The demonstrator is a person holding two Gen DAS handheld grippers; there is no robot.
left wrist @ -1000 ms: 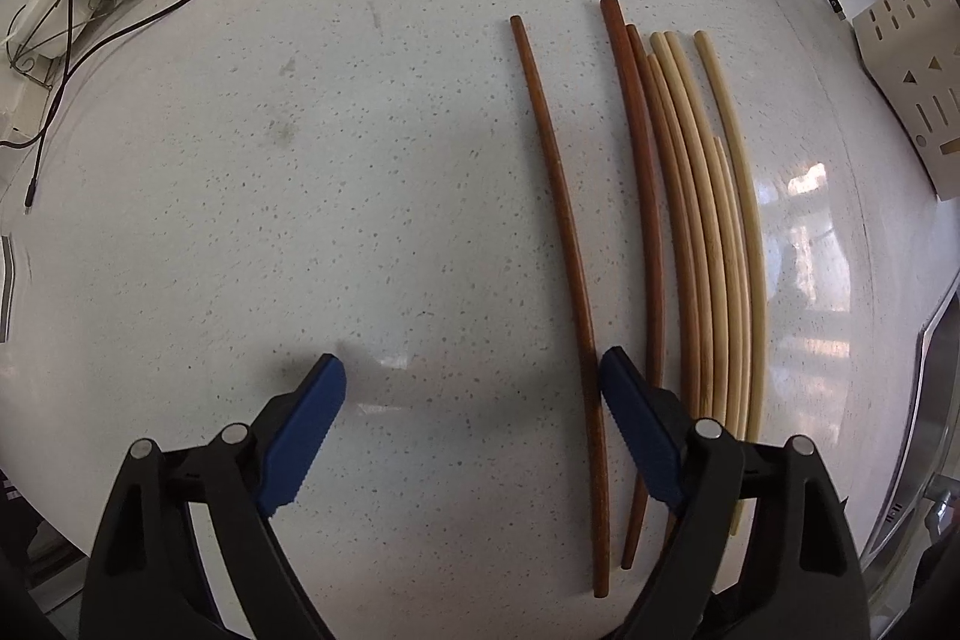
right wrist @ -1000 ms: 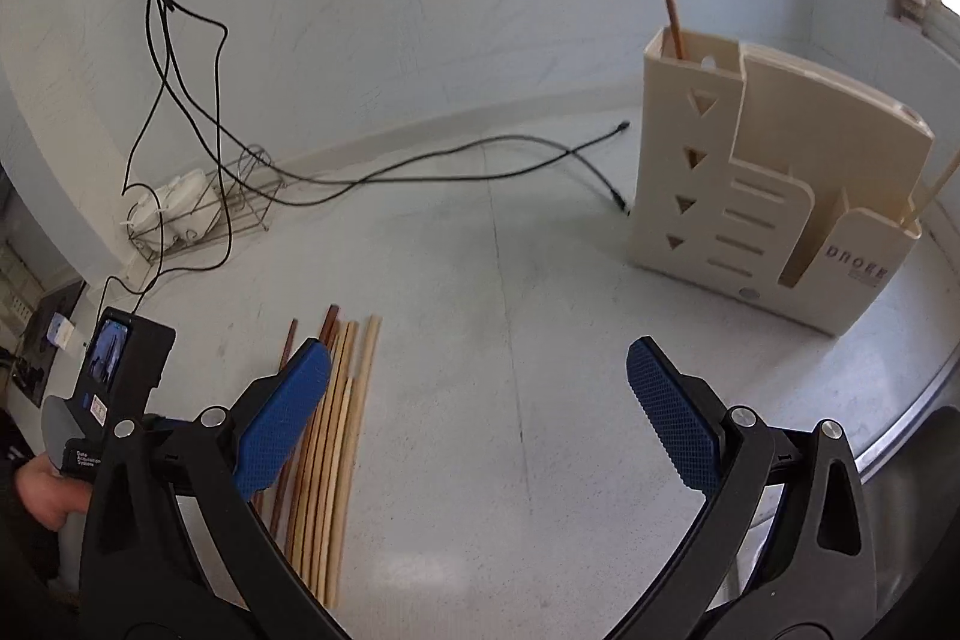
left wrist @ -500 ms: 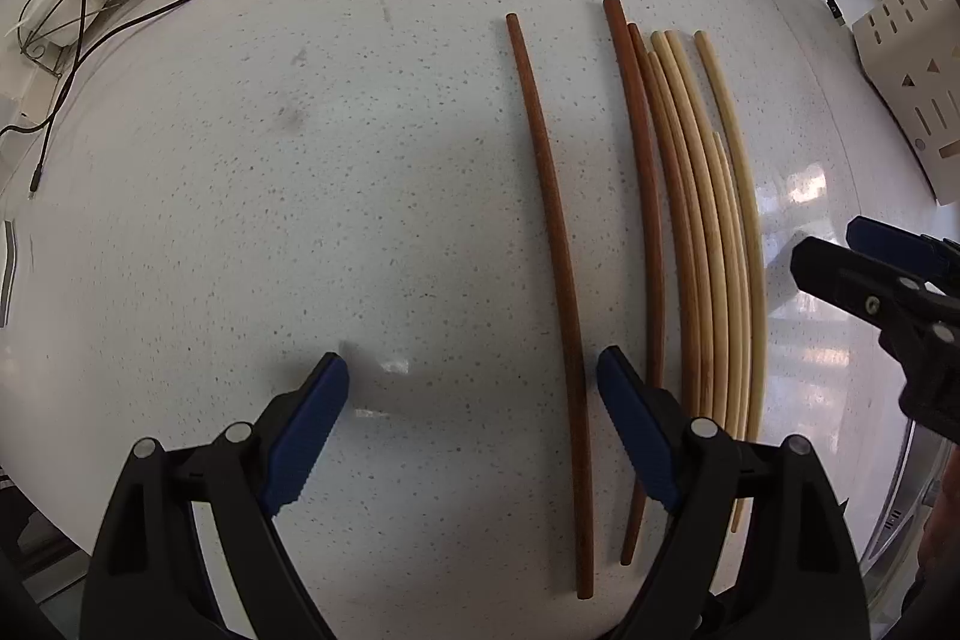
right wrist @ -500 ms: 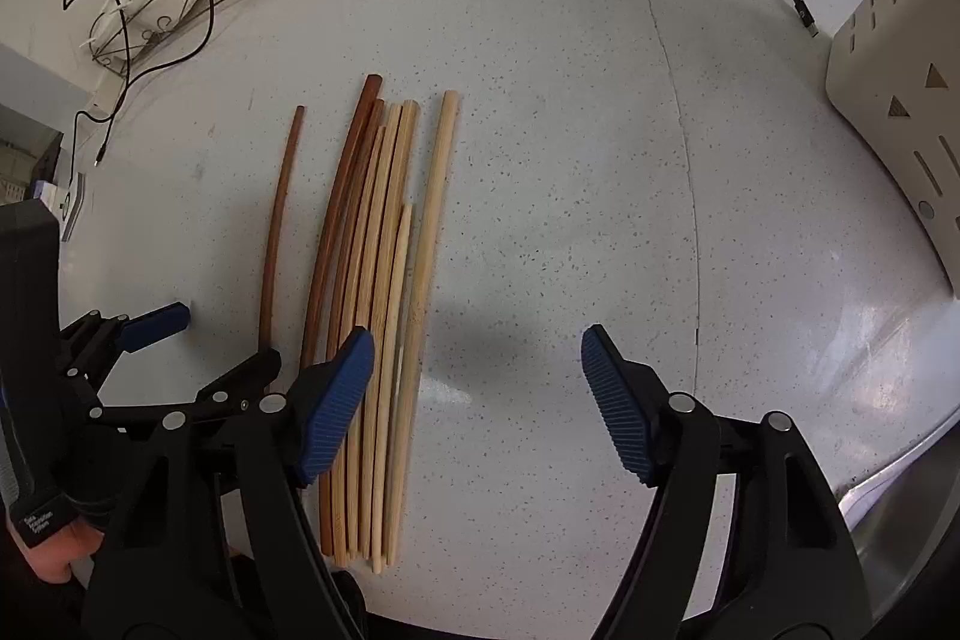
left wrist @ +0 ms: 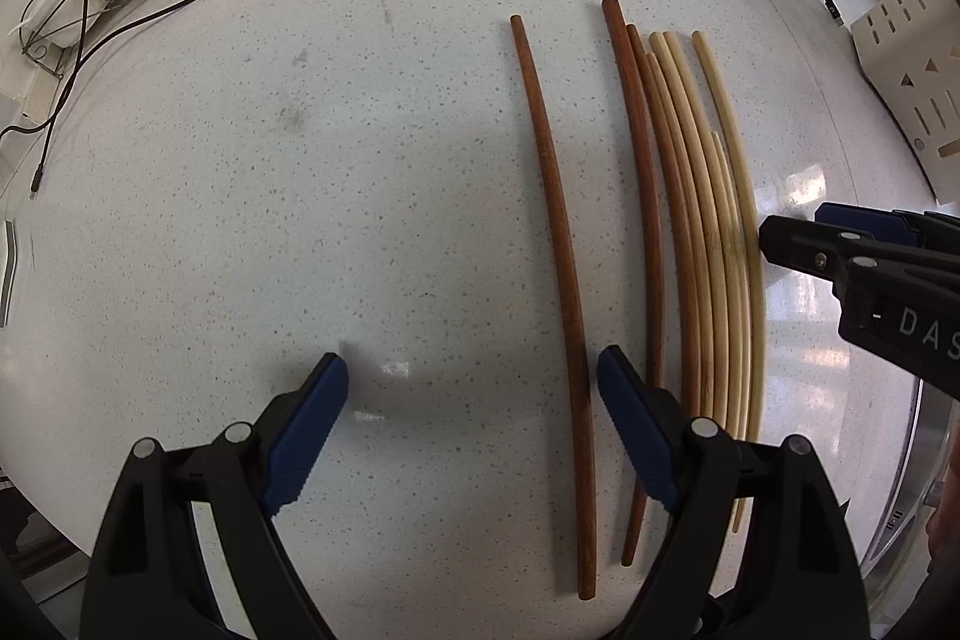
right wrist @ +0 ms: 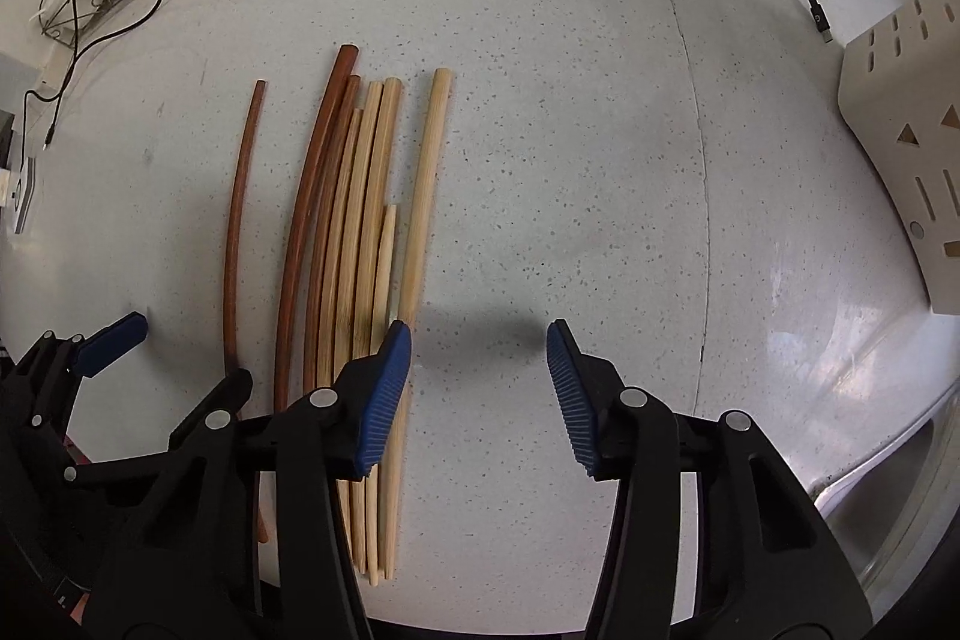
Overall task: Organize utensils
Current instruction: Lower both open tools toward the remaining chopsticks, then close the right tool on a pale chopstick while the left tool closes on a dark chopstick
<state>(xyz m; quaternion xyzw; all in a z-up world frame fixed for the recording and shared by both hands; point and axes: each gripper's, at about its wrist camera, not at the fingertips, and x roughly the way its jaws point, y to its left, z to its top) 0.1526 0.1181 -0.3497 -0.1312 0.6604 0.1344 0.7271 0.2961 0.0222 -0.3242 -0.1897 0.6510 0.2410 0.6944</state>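
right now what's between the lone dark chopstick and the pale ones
Two more dark chopsticks, lying side by side against the pale bundle. Between them and the lone dark chopstick is a strip of bare counter. The left wrist view shows it best.

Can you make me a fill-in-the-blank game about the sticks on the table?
1. The chopstick lying apart from the bunch is dark ____.
2. Both hand-held grippers, left and right, are ____.
3. The cream utensil holder has ____-shaped holes.
4. The chopsticks lie on a speckled ____ countertop.

Answers: brown, open, triangle, white
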